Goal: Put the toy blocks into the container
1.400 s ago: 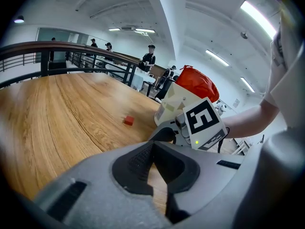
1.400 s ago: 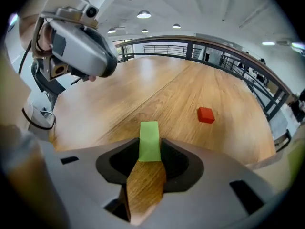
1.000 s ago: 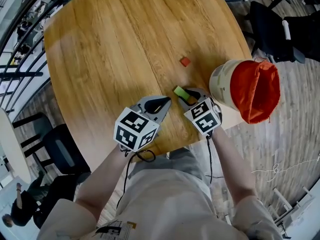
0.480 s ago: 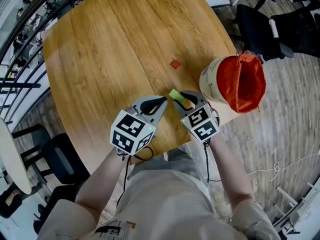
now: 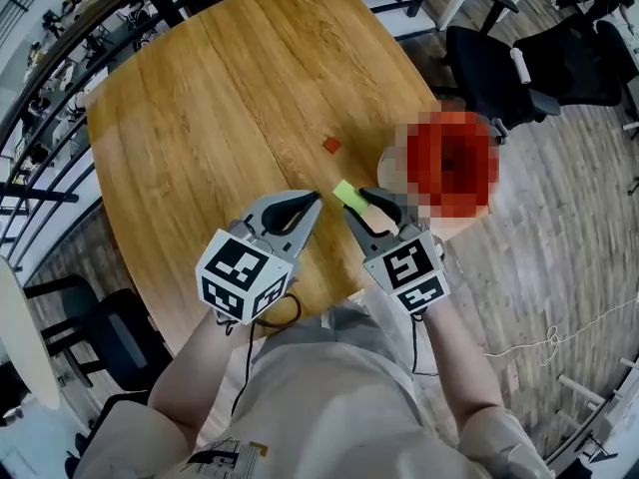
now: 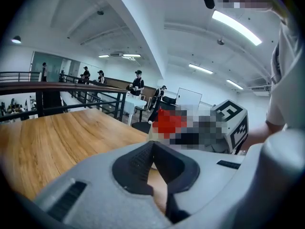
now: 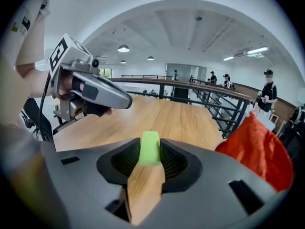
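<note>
So the right gripper (image 7: 150,152) has its jaws clamped on a lime-green rectangular toy block (image 7: 150,147). The block sticks out past the jaw tips and is up off the round wooden tabletop (image 5: 220,98). In the head view the green block is near the container, a cream bucket with a red-orange fabric liner (image 7: 257,151), but it's not over the opening. The left gripper (image 6: 152,144) sits just beside the right one. Its jaws are together at the tips with nothing between them. There's also a small orange-red toy block (image 5: 330,145) lying flat on the tabletop, out past both grippers and near the bucket, with nothing touching it.
</note>
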